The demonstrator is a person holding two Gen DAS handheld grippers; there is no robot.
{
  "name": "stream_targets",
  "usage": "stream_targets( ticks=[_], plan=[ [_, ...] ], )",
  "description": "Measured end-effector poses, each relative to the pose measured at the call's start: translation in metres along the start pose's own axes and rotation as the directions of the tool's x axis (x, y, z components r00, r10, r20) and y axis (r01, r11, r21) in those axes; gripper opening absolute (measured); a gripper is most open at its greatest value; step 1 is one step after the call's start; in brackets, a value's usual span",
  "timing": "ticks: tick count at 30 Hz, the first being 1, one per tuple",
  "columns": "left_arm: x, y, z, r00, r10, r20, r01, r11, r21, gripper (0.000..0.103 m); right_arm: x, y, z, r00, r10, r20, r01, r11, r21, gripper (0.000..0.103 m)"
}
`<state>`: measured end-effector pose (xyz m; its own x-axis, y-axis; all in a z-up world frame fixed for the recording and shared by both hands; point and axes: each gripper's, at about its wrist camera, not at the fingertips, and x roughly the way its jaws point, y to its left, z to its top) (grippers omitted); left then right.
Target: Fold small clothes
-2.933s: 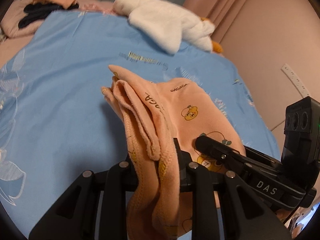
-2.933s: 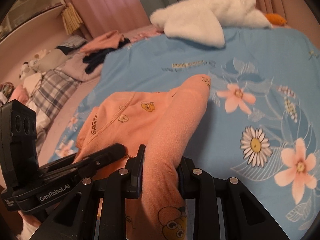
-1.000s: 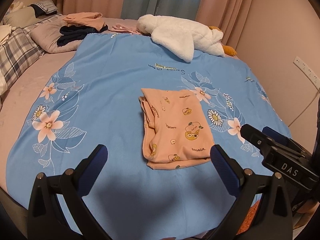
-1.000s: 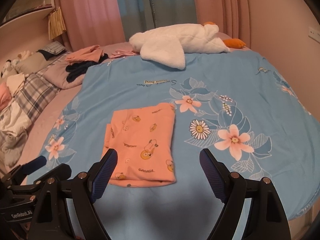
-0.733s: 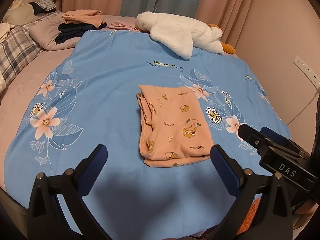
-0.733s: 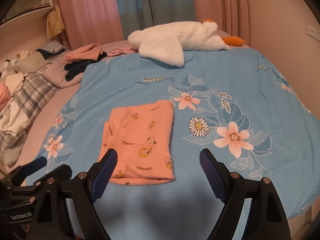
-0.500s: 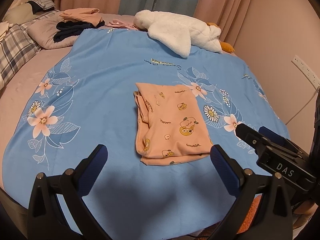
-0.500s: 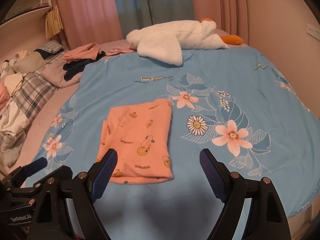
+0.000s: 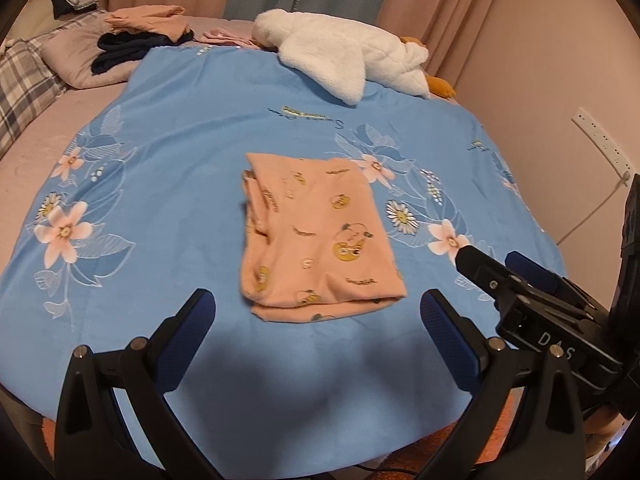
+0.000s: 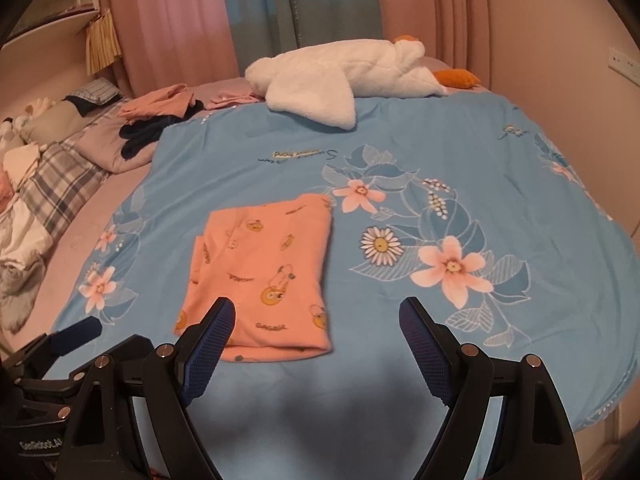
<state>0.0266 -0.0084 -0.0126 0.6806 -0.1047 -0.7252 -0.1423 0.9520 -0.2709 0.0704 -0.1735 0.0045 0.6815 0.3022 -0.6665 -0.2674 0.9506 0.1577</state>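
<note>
A bed (image 9: 48, 132) is filling both views, and a blue floral sheet (image 9: 192, 160) is lying spread across it, hanging over the near edge. Pink and blue-green curtains (image 10: 256, 12) are hanging behind the bed, with a pink wall (image 9: 560, 60) running along the right side.

At the far edge of the sheet a white plush goose (image 10: 336, 76) is lying on its side, its orange foot (image 10: 458, 77) pointing toward the wall. To its left, on the bare mattress, a small pile of pink and dark clothes (image 10: 156, 116) is sitting beside a plaid pillow (image 10: 60, 184).

Near the middle of the sheet the peach printed garment (image 9: 316, 236) is lying folded into a flat rectangle, its layered edges showing along the left side and its folded edge along the near end. Nothing is touching it.

The left hand-held gripper (image 9: 316, 332) is hovering over the near part of the sheet with its jaws spread wide and nothing between them; the garment is lying just beyond its blue-padded fingertips (image 9: 192, 320). The right hand-held gripper (image 10: 316, 340) is likewise standing released, jaws wide and empty, with the garment's near right corner showing in the gap between the tips and its left pad (image 10: 212, 340) overlapping the garment's near edge in the picture. Each gripper is showing at the side of the other's view.
</note>
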Motion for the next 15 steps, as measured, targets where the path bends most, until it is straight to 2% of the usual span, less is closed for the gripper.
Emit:
stream_targets(
  ticks=[7, 15],
  plan=[
    [0.008, -0.026, -0.001, 0.999, -0.05, -0.022, 0.051, 0.998, 0.048, 0.102, -0.005, -0.024, -0.002, 0.998, -0.055, 0.002, 0.055, 0.997, 0.049, 0.084],
    [0.011, -0.037, -0.002, 0.998, -0.062, -0.033, 0.064, 0.996, 0.066, 0.102, -0.009, -0.036, -0.003, 0.997, -0.072, 0.008, 0.072, 0.995, 0.069, 0.084]
  ],
)
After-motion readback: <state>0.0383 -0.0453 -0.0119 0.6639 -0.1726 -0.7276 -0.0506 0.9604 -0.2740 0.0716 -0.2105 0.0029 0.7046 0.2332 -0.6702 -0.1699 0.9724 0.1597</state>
